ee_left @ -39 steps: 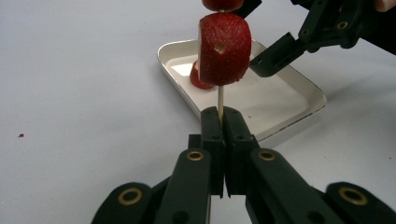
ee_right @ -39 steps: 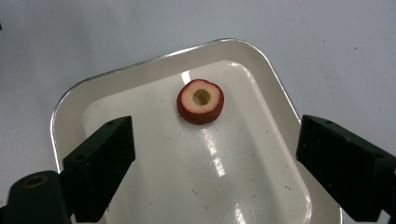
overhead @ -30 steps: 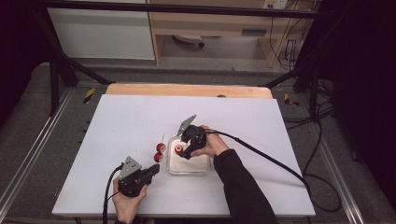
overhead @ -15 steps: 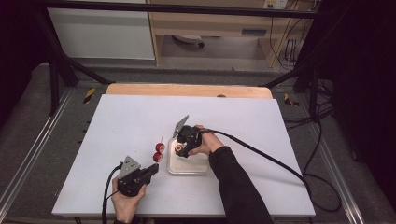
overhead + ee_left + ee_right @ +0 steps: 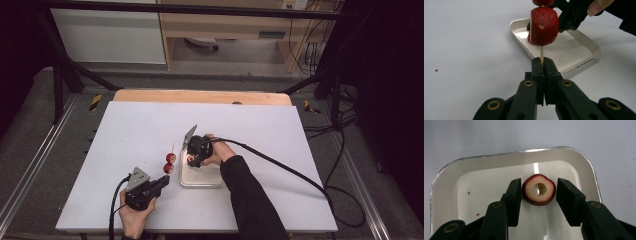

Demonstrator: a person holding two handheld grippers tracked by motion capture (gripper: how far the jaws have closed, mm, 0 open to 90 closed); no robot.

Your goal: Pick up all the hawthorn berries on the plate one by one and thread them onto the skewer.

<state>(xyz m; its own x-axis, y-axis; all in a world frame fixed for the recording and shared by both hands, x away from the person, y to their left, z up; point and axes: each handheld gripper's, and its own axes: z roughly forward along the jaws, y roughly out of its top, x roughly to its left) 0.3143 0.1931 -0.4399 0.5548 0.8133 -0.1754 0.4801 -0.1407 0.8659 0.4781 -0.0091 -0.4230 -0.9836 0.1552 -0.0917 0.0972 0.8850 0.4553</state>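
Fruit-on-skewer job, by the look of it. Left gripper point(image 5: 543, 62) clenched on a thin wooden skewer point(image 5: 541, 53) that carries a red fruit piece point(image 5: 543, 26), held just beside the near-left corner of the white tray point(image 5: 201, 181). Right gripper point(image 5: 538, 192) spread wide, jaws straddling a cored fruit ring point(image 5: 538, 189) lying flat on the tray floor, a gap on each side, nothing gripped yet. Judged step: picking up the ring. Best to close evenly on the red rim, gently, since the soft flesh would likely crush, and keep the centre hole clear for threading. Right gripper view gives the ring's hole and the red specks on the tray; high view gives only a small red blur there. Left gripper view shows the pinch on the skewer.
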